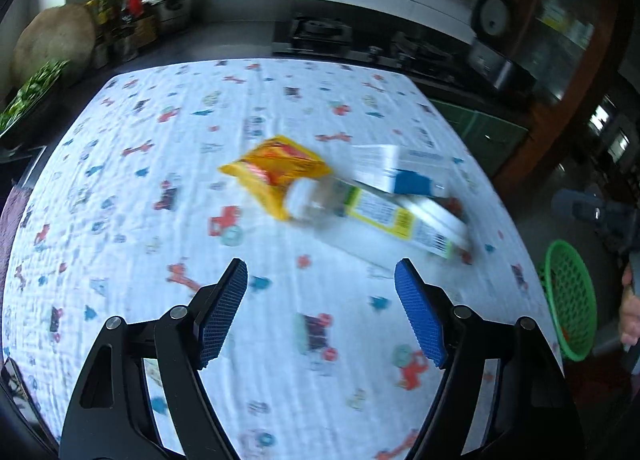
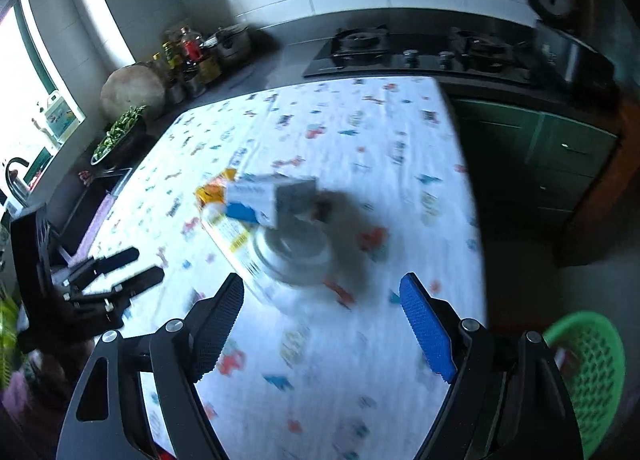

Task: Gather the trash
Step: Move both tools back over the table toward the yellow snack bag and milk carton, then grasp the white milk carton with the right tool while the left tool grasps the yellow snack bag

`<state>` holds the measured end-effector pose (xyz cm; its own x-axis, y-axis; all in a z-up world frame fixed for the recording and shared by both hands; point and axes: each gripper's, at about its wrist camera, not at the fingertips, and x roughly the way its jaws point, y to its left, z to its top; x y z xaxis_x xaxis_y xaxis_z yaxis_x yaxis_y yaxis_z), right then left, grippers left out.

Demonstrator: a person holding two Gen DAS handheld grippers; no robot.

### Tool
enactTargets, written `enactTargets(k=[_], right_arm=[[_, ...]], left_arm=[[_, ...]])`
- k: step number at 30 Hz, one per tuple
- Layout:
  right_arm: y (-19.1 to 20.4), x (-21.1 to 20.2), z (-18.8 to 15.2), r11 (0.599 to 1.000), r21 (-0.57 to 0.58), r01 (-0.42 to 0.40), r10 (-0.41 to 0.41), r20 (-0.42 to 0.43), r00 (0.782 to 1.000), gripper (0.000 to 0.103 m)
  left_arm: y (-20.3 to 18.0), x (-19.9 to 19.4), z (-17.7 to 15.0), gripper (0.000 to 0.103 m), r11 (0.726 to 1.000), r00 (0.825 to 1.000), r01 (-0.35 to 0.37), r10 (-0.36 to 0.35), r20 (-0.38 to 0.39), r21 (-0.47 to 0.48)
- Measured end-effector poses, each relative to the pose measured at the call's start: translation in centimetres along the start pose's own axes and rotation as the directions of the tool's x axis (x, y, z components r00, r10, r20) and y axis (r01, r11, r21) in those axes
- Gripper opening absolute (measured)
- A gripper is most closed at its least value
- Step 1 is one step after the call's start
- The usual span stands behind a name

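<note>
A pile of trash lies mid-table on the patterned cloth: a yellow snack bag (image 1: 276, 167), a clear plastic bottle with a yellow-green label (image 1: 360, 211) and a white and blue box (image 1: 404, 173). In the right wrist view the same box (image 2: 260, 199) lies over the bottle (image 2: 292, 252) and the bag (image 2: 212, 189). My left gripper (image 1: 320, 300) is open and empty, short of the pile. My right gripper (image 2: 322, 316) is open and empty, just short of the bottle. The left gripper also shows in the right wrist view (image 2: 128, 272).
A green plastic basket (image 1: 570, 300) stands on the floor off the table's right edge, also in the right wrist view (image 2: 588, 376). A counter with a gas stove (image 2: 420, 51), jars (image 2: 188, 55) and a bowl of greens (image 2: 118, 131) runs behind the table.
</note>
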<state>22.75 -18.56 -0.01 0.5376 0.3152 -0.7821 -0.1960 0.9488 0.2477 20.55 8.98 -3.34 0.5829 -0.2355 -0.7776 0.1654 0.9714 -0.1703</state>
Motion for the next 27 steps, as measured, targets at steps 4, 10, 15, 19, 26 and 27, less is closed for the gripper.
enactTargets(k=[4,10,15,19,26,27], right_arm=[[2.0,2.9,3.6,0.999,0.002,-0.036,0.036,-0.049,0.998,0.078],[3.6,7.2,8.1,0.997,0.043,-0.057,0.062,-0.138,0.988,0.078],[4.1,11.5,11.0,0.997,0.080,-0.024,0.041,-0.220,0.975,0.078],[4.2,14.1,11.8,0.996,0.083,0.010,0.014,-0.281,0.960,0.078],[3.8,17.6,11.7,0.992,0.106,0.071,-0.028,-0.363,0.931,0.078],[3.7,18.0,11.6,0.991,0.105,0.078,-0.034,-0.372,0.927,0.078]], left_arm=[[2.5,0.5,1.0,0.074,0.999,1.000,-0.014,0.014,0.002,-0.033],[5.3,1.8,2.5,0.073,0.998,1.000,-0.016,0.016,-0.004,-0.059],[6.7,3.2,3.6,0.071,0.997,1.000,-0.005,0.004,-0.015,-0.072],[7.5,4.5,4.4,0.071,0.997,1.000,0.008,-0.010,-0.029,-0.079],[8.1,6.1,5.6,0.071,0.995,0.998,0.034,-0.039,-0.044,-0.093],[8.1,6.3,5.7,0.071,0.995,0.998,0.036,-0.041,-0.045,-0.094]])
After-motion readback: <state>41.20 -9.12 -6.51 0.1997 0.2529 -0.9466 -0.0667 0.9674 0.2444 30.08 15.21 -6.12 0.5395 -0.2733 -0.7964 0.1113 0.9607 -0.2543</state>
